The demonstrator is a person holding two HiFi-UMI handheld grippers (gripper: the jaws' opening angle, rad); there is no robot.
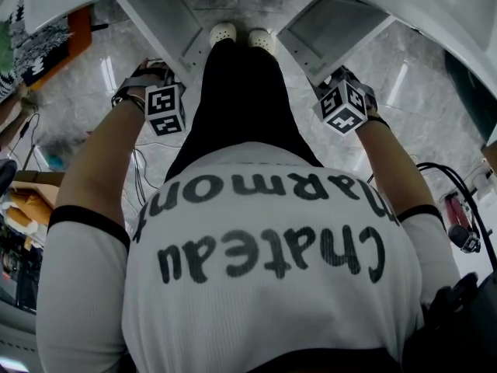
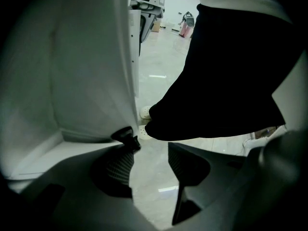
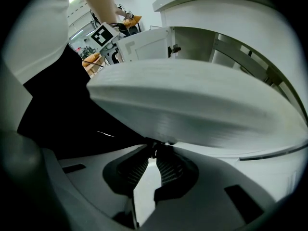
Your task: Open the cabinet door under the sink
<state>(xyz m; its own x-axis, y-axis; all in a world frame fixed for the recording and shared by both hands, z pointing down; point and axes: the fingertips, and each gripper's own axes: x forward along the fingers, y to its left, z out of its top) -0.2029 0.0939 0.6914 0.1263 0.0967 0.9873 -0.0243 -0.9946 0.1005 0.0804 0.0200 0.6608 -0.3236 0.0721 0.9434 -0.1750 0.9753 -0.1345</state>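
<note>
Under the white sink rim [image 1: 435,14] both cabinet doors stand swung out. The left door [image 1: 159,22] and right door [image 1: 330,26] flank the person's legs. My left gripper [image 2: 150,148], under its marker cube [image 1: 165,109], points down beside the left door [image 2: 86,71]. It is open, with that door's small black knob [image 2: 126,134] at its left fingertip and only floor in the gap. My right gripper [image 3: 155,150], under its cube [image 1: 342,106], is shut on a small dark knob [image 3: 154,142] at the edge of the right door [image 3: 192,105].
The person's black trousers [image 1: 233,99] and white shoes [image 1: 237,36] fill the space between the doors. Grey marble floor [image 1: 93,76] lies around. Cables [image 1: 144,162] trail at the left. Clutter [image 1: 46,41] sits at far left and gear [image 1: 458,216] at right.
</note>
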